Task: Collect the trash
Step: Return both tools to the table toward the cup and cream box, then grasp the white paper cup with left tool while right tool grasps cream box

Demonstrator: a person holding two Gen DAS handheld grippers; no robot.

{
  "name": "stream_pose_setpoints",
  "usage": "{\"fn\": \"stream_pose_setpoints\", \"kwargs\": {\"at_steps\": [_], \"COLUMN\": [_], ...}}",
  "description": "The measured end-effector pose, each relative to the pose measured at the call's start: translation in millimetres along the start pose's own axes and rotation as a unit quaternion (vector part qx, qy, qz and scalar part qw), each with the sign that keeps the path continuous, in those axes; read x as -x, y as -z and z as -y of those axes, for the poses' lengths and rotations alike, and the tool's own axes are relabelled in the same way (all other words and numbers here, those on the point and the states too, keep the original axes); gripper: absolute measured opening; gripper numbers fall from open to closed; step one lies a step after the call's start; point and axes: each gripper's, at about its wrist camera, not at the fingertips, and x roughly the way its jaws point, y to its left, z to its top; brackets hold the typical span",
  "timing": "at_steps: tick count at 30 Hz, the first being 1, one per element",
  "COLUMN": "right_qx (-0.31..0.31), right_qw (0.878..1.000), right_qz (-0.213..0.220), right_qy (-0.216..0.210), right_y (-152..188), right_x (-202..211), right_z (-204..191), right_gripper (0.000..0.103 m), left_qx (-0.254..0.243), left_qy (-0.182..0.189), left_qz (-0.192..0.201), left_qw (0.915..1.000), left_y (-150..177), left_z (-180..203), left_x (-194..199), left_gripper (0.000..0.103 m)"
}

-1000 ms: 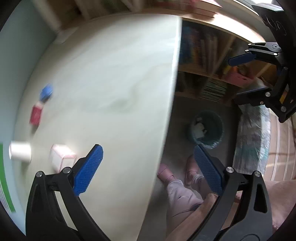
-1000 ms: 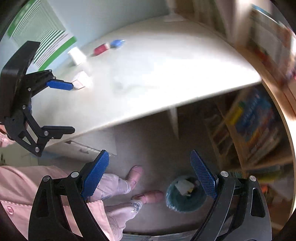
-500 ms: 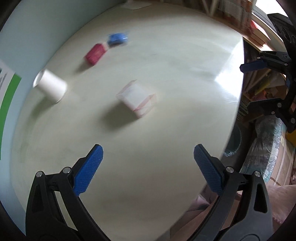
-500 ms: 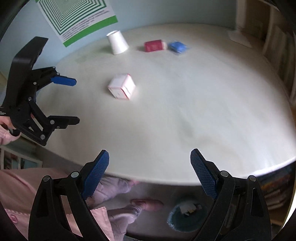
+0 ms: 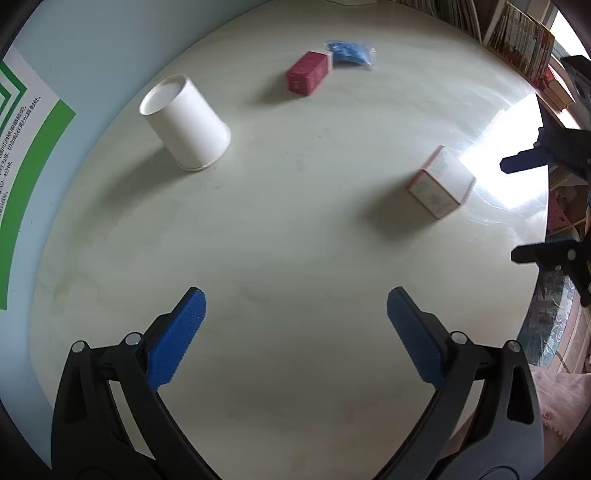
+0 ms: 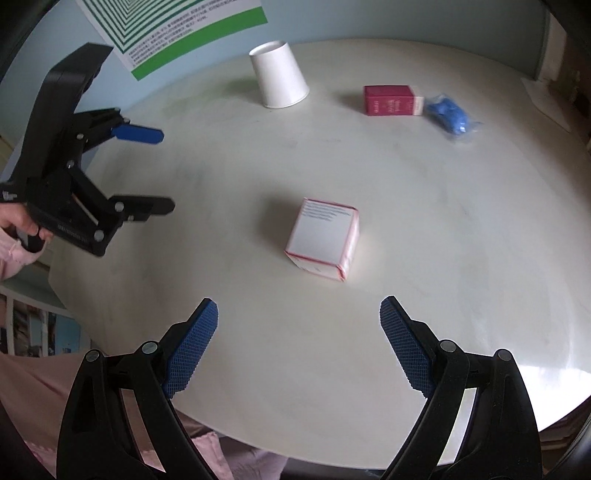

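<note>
Several bits of trash lie on a pale table (image 5: pixel 277 240) (image 6: pixel 424 221). An upturned white paper cup (image 5: pixel 186 122) (image 6: pixel 279 74) stands at the far left. A dark red box (image 5: pixel 307 72) (image 6: pixel 388 100) lies beside a blue crumpled wrapper (image 5: pixel 349 53) (image 6: pixel 448 116). A white box with pink edges (image 5: pixel 439 182) (image 6: pixel 323 238) sits nearest. My left gripper (image 5: pixel 295 332) (image 6: pixel 159 170) is open over the table's left side, empty. My right gripper (image 6: pixel 299 343) (image 5: pixel 517 206) is open, just short of the white box.
A green-and-white striped poster (image 6: pixel 177 33) (image 5: pixel 22 147) hangs on the light blue wall behind the table. Bookshelves (image 5: pixel 524 40) stand past the table's far right edge. A person's hand and pink sleeve (image 6: pixel 14 236) hold the left gripper.
Both views have swung up from the floor and the teal bin below the table to the tabletop. Both grippers now hover over the table, closer to the trash, still open.
</note>
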Motion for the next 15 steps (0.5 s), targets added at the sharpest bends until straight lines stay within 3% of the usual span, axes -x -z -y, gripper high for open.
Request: {"fn": "stream_pose_setpoints", "kwargs": {"at_steps": [15], "right_qx": [-0.051], "right_qw": [0.998], "right_qz": [-0.020], "right_qy": [0.027], "right_y": [-21.7], "right_x": [-26.4], "right_z": [7.4], "right_gripper": [0.088], "left_qx": [-0.021], "left_qy": [0.009], "left_qz": [-0.012], "left_qw": [0.9997], "left_y": [-32.6], "left_z": [-51.5], "left_x": [-38.6], "left_gripper": [0.096]}}
